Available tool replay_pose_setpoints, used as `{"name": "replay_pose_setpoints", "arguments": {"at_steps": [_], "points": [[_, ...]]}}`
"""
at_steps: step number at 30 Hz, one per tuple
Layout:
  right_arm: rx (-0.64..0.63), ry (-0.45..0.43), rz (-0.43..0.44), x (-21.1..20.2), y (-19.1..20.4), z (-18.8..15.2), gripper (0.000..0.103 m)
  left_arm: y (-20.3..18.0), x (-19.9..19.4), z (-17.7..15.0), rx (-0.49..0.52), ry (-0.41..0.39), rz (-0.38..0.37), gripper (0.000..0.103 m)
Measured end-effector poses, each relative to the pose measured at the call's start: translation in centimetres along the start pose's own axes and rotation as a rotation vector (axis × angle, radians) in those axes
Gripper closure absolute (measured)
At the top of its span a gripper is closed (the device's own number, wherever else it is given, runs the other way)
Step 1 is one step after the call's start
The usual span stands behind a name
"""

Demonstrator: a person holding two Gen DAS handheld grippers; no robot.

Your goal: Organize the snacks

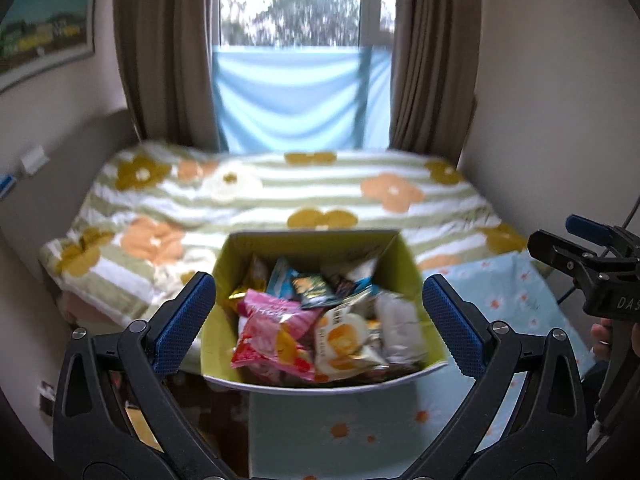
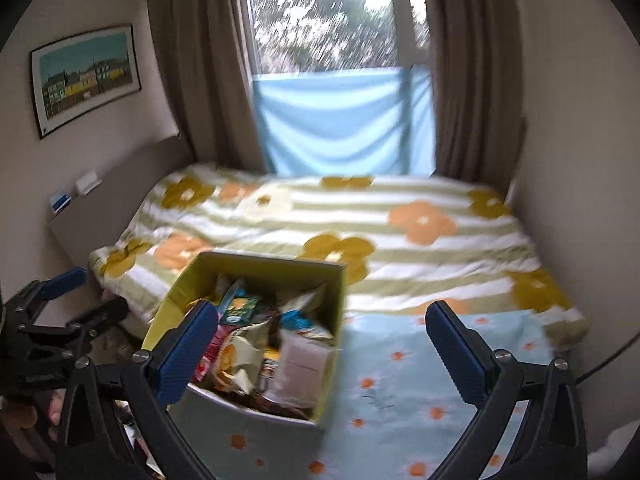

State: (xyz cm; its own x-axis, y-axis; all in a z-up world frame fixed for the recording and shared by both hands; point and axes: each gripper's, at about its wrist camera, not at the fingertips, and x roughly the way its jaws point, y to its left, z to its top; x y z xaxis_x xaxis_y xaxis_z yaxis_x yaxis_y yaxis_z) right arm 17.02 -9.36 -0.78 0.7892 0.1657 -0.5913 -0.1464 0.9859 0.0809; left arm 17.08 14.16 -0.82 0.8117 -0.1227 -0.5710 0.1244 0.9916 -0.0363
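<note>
An open cardboard box (image 1: 224, 280) with a yellow-green inside stands on the near corner of the bed and is full of snack packets. A pink packet (image 1: 276, 320) and an orange-and-white packet (image 1: 340, 340) lie on top. My left gripper (image 1: 320, 320) is open and empty, its blue pads wide on either side of the box. The box also shows in the right wrist view (image 2: 340, 292). My right gripper (image 2: 324, 356) is open and empty, just right of the box above the light blue sheet (image 2: 400, 380). The right gripper also shows in the left wrist view (image 1: 580, 256).
The bed carries a striped flowered quilt (image 1: 280, 196) up to the window, curtains (image 1: 160, 60) and a hung blue cloth (image 1: 296, 96). Walls close both sides. A headboard shelf (image 2: 76, 196) with small items is at the left, and a framed picture (image 2: 84, 76) hangs above.
</note>
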Motion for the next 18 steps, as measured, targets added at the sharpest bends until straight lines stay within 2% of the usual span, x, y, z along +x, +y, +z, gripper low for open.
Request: {"name": "replay_pose_setpoints", "arguments": {"at_steps": [7, 12, 18], "points": [[0.019, -0.085, -0.124, -8.5, -2.4, -3.1, 0.0, -4.3, -7.1, -1.9, -0.008, -0.083, 0.003, 0.0], [0.024, -0.107, -0.155, -11.8, -3.3, -6.0, 0.0, -6.6, -9.9, -4.8, -0.013, -0.095, 0.0, 0.0], [0.026, -0.114, -0.165, -13.2, -3.6, -7.9, 0.0, -8.3, -11.6, -6.8, -0.016, -0.098, 0.007, 0.0]]}}
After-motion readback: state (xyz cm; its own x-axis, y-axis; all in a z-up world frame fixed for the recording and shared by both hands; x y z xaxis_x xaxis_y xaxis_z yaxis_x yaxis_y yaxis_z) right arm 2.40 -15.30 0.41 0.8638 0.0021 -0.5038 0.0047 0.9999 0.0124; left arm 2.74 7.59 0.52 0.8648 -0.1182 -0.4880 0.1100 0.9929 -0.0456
